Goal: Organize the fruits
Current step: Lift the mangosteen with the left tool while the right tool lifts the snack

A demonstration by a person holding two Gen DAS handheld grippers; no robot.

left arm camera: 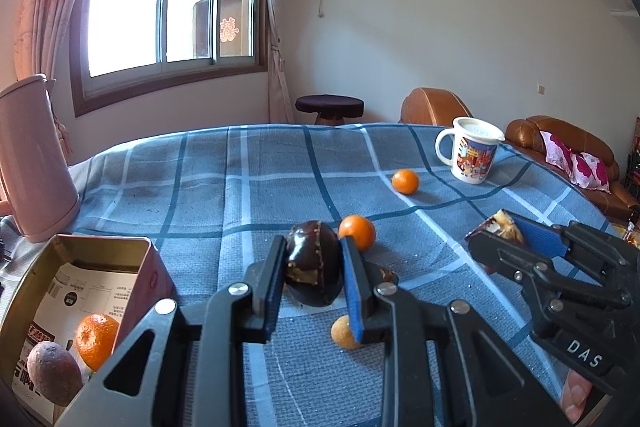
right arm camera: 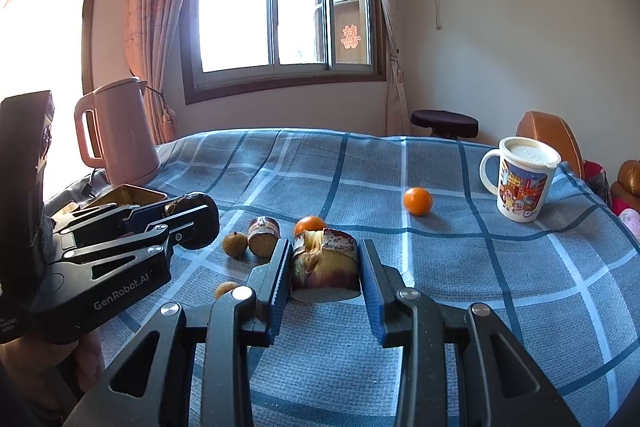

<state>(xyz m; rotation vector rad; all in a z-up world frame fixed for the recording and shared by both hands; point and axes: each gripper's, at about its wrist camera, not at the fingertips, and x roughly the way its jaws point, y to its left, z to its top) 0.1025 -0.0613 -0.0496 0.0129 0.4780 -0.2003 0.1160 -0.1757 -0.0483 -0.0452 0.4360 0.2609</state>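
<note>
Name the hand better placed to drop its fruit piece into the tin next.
Left. The left gripper, shut on a dark fruit piece, is right beside the open tin; the right gripper is farther away.

Orange (left arm camera: 97,340) in tin (left arm camera: 86,251) — left.

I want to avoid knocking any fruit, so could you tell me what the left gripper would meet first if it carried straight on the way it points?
Probably the nearer mandarin: it sits just beyond the left gripper, which is shut on a dark fruit piece. Depth is unclear, so it might pass just beside it.
</note>
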